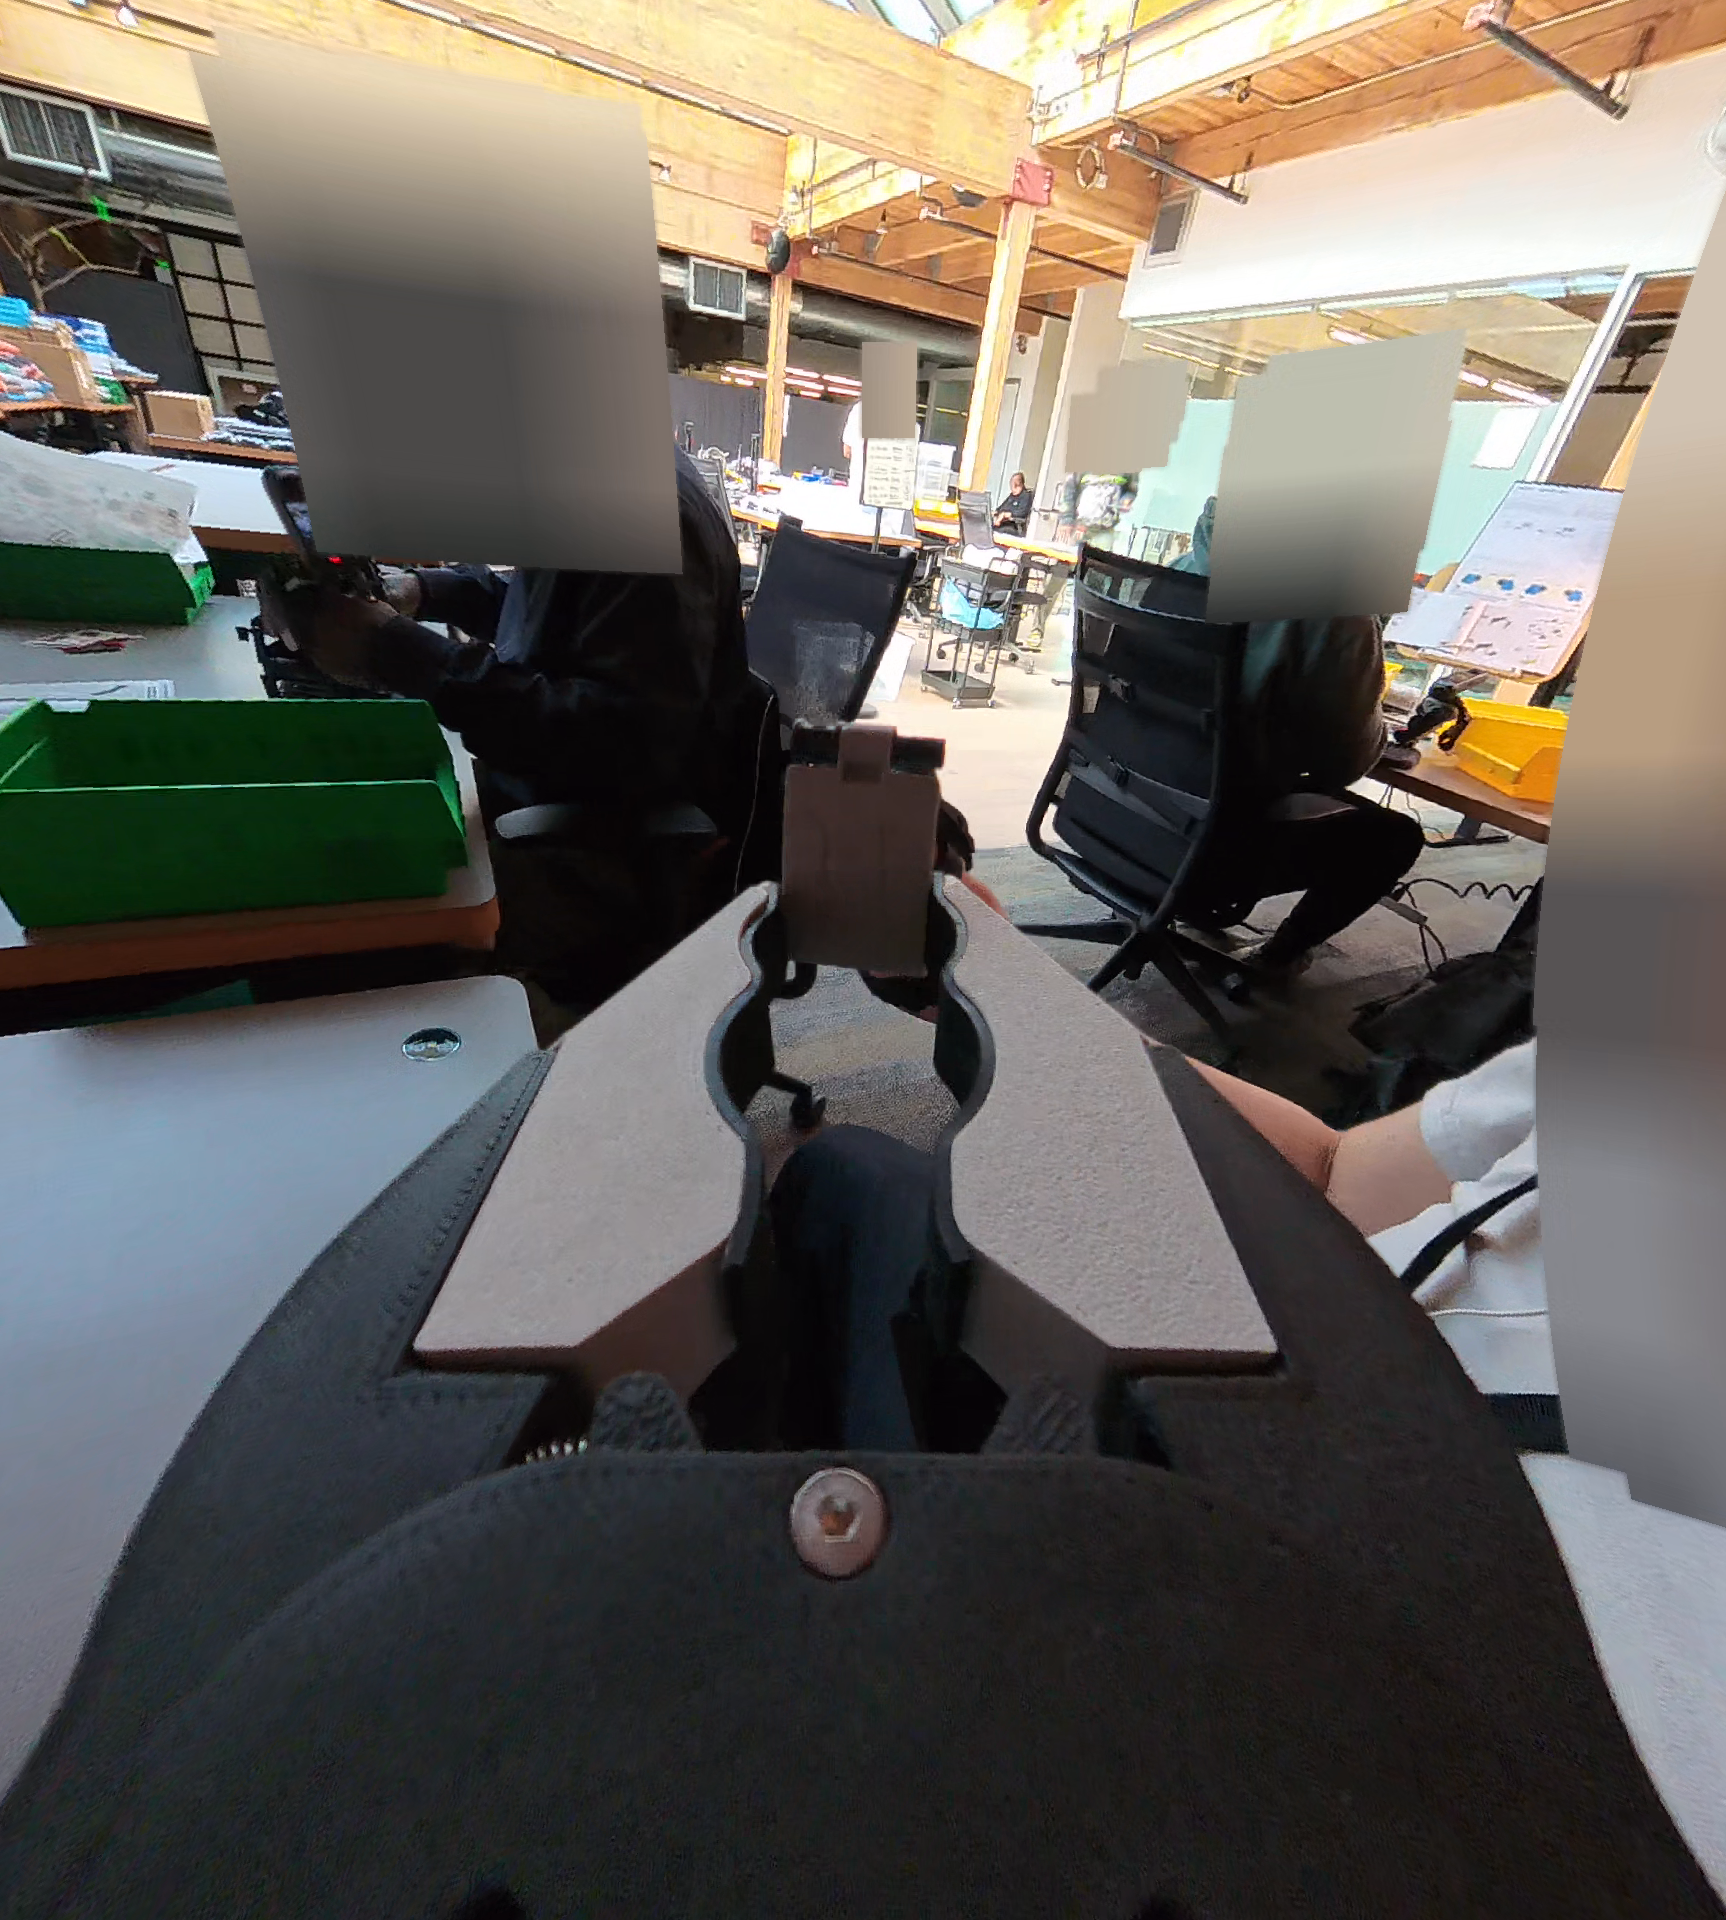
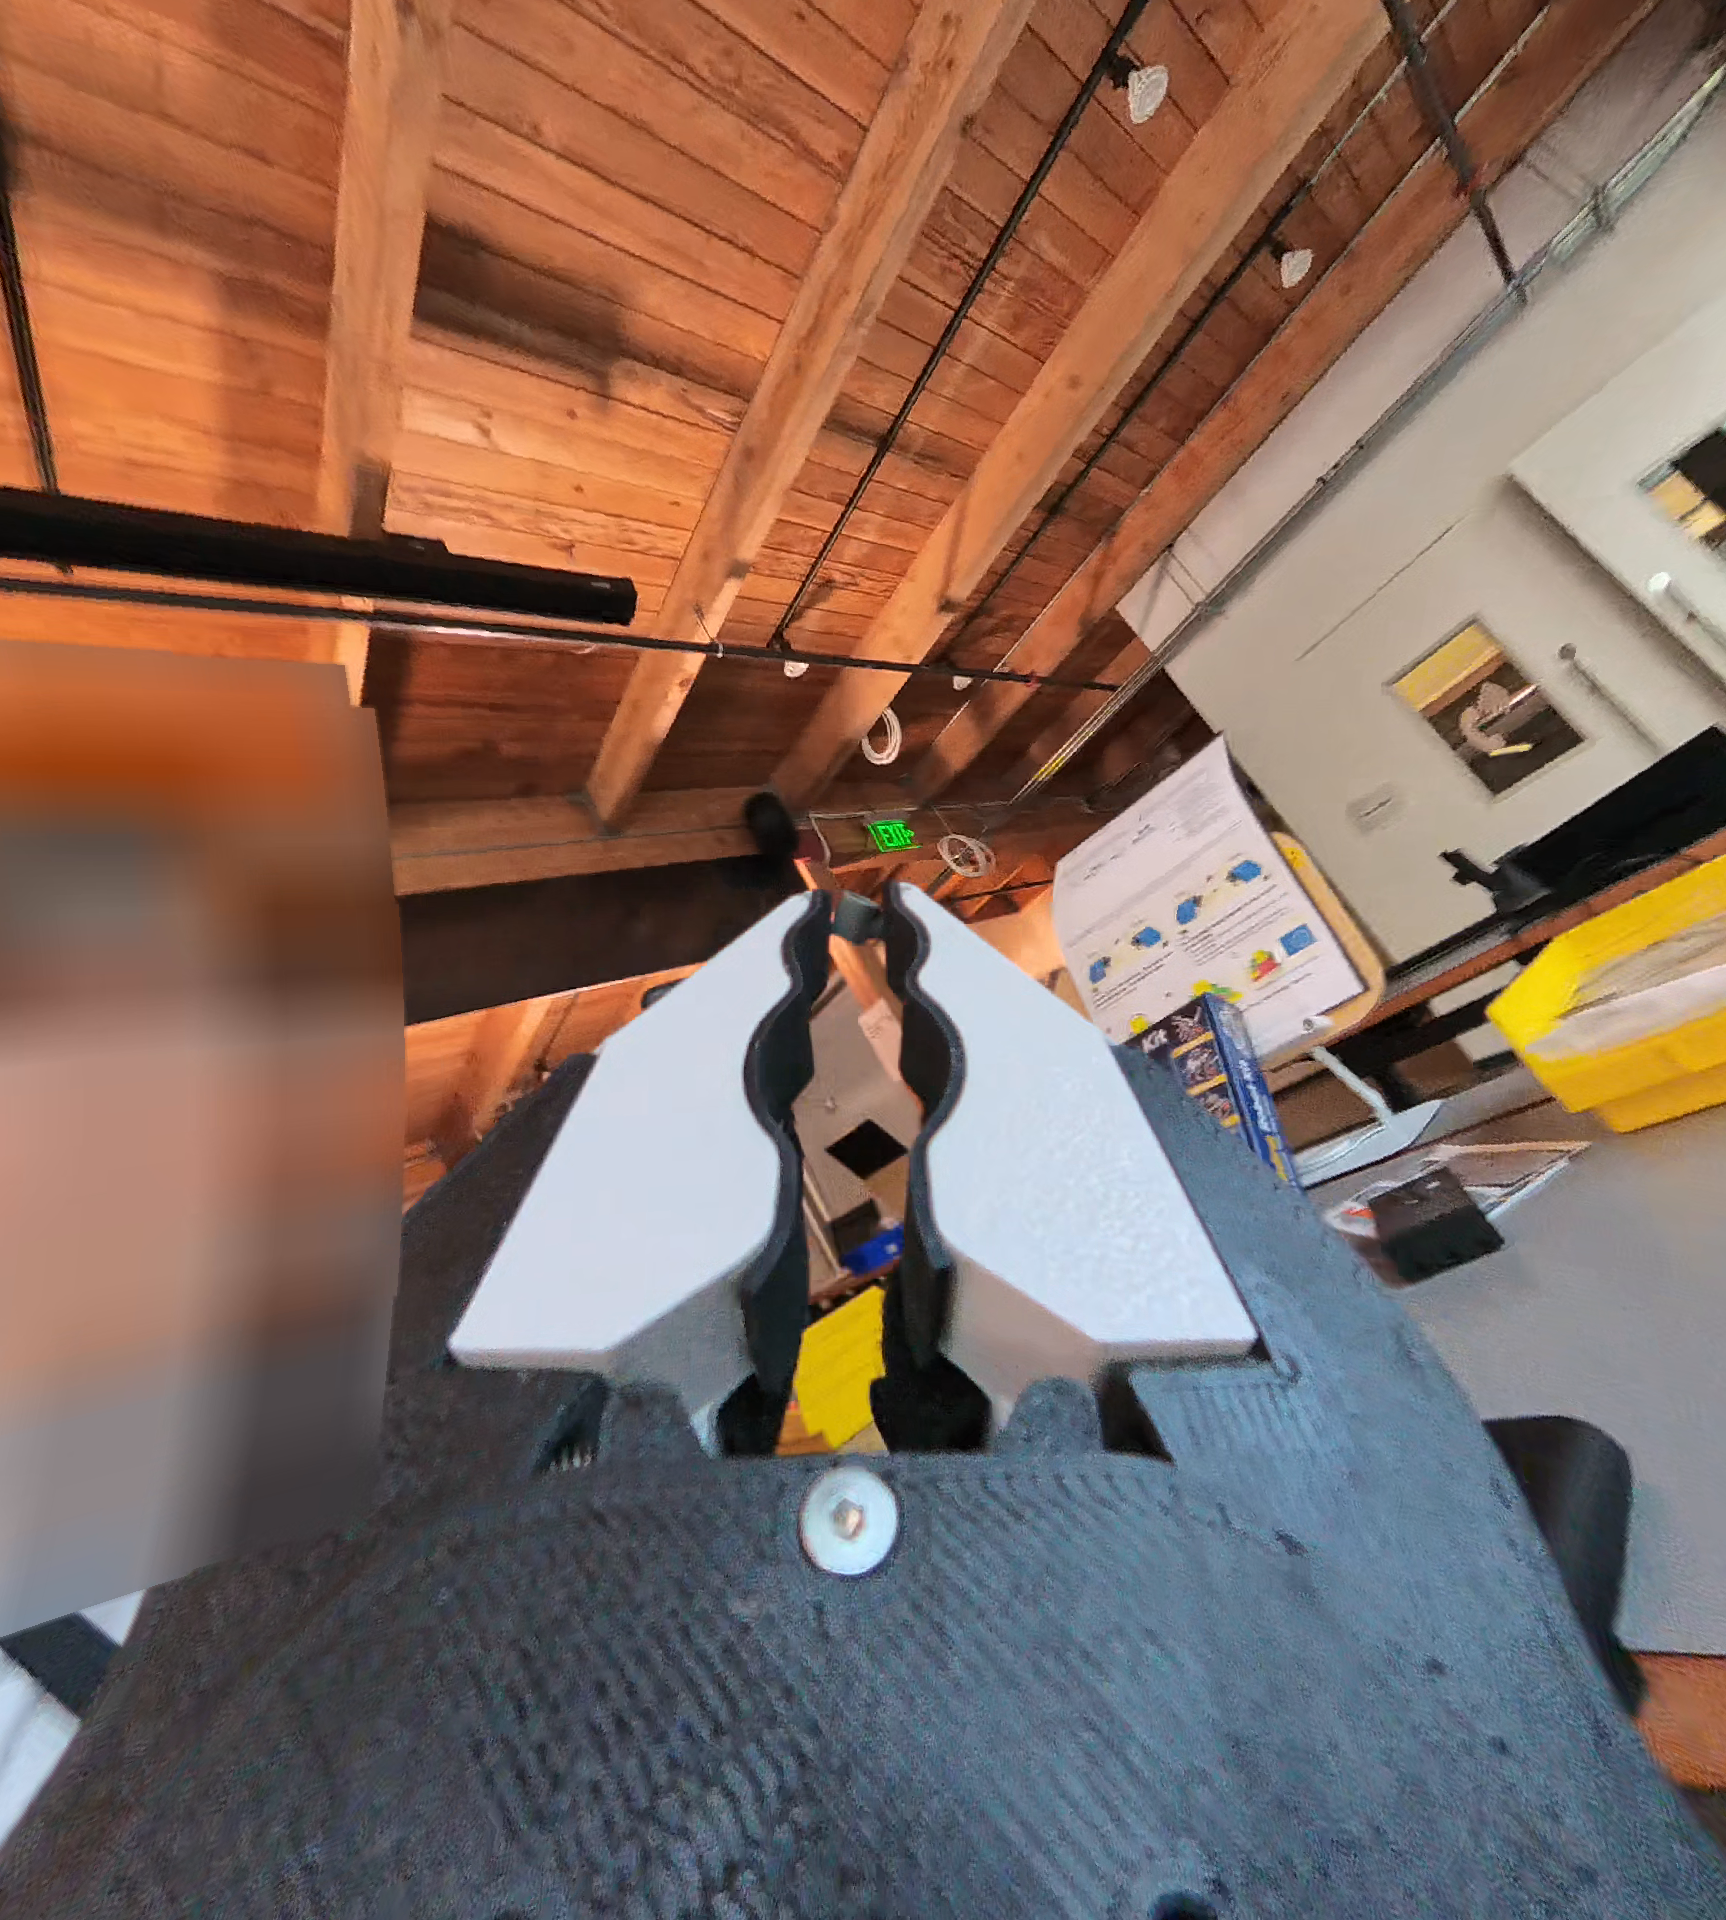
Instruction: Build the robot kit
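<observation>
The left gripper is held level, pointing out over the floor past the edge of a grey table at its 9 o'clock. Its fingers are clenched on a flat grey plate that stands upright out of the tips at 12 o'clock, a small black clip across its top edge. A bare forearm of a person in a white sleeve lies just beside the gripper at 3 o'clock. Between the fingers only carpet shows, open floor running ahead. Farther off, at 10 o'clock, a green bin sits at the end of a second table, and a seated person in dark clothes is just behind it. At 2 o'clock a black office chair holds another seated person, well apart from the gripper.

The right gripper is tilted steeply upward toward a timber ceiling. Its jaws stand nearly together with a narrow gap along their wavy edges; a small grey piece shows at the tips, but I cannot tell whether it is gripped. At 3 o'clock lie a grey tabletop with a small black block and, beyond, a yellow bin.
</observation>
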Demonstrator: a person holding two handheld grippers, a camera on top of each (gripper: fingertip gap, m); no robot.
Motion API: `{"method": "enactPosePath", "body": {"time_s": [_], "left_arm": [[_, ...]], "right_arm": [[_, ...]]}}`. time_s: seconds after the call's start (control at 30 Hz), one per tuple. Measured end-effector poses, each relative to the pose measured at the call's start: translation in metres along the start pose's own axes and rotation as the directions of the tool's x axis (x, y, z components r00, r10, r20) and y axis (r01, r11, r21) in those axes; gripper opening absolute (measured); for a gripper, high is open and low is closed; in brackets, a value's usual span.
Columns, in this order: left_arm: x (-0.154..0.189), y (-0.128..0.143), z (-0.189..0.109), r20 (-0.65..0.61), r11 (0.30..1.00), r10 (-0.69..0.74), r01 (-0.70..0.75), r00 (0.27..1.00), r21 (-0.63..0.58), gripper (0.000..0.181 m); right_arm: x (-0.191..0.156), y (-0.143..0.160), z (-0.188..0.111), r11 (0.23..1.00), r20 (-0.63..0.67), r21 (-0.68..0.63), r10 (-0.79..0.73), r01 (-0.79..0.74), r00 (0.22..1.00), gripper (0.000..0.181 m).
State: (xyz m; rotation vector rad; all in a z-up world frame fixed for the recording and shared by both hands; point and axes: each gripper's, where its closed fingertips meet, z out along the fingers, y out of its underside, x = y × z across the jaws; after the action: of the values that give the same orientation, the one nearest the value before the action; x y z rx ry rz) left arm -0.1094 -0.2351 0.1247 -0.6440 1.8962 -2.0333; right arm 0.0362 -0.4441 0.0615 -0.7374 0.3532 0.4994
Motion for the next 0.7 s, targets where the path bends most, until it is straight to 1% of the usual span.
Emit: {"method": "enactPosePath", "body": {"time_s": [0.07, 0.1, 0.2, 0.27, 0.4, 0.5, 0.6, 0.63, 0.7], "left_arm": [[0.002, 0.011, -0.001, 0.011, 0.999, -0.004, 0.005, 1.000, -0.037, 0.025], [0.000, 0.018, -0.002, 0.028, 0.998, -0.007, 0.009, 1.000, -0.059, 0.025], [-0.010, 0.038, -0.008, 0.105, 0.993, -0.011, 0.023, 0.994, -0.117, 0.025], [-0.016, 0.047, -0.014, 0.153, 0.989, -0.030, 0.052, 0.988, -0.136, 0.025], [-0.024, 0.060, -0.024, 0.217, 0.983, -0.077, 0.110, 0.973, -0.148, 0.025], [-0.033, 0.066, -0.030, 0.260, 0.979, -0.116, 0.155, 0.959, -0.135, 0.025], [-0.050, 0.068, -0.034, 0.314, 0.967, -0.198, 0.237, 0.929, -0.092, 0.025], [-0.054, 0.066, -0.033, 0.320, 0.962, -0.230, 0.265, 0.919, -0.071, 0.025], [-0.057, 0.059, -0.028, 0.309, 0.958, -0.266, 0.287, 0.913, -0.023, 0.025]], "right_arm": [[0.021, 0.014, 0.009, 0.999, -0.022, -0.037, 0.036, -0.037, 0.999, 0.008], [0.033, 0.024, 0.012, 0.997, -0.061, -0.073, 0.027, -0.031, 0.998, 0.008], [0.080, 0.059, 0.027, 0.979, -0.212, -0.204, -0.071, 0.028, 0.975, 0.008], [0.101, 0.089, 0.045, 0.953, -0.243, -0.292, -0.159, 0.084, 0.957, 0.008], [0.138, 0.158, 0.087, 0.854, -0.232, -0.495, -0.306, 0.158, 0.923, 0.008], [0.157, 0.195, 0.108, 0.765, -0.207, -0.599, -0.432, 0.235, 0.878, 0.009], [0.163, 0.219, 0.114, 0.680, -0.161, -0.670, -0.524, 0.297, 0.836, 0.009], [0.162, 0.223, 0.113, 0.654, -0.142, -0.687, -0.550, 0.318, 0.823, 0.009], [0.156, 0.222, 0.114, 0.631, -0.108, -0.683, -0.584, 0.366, 0.804, 0.008]]}}
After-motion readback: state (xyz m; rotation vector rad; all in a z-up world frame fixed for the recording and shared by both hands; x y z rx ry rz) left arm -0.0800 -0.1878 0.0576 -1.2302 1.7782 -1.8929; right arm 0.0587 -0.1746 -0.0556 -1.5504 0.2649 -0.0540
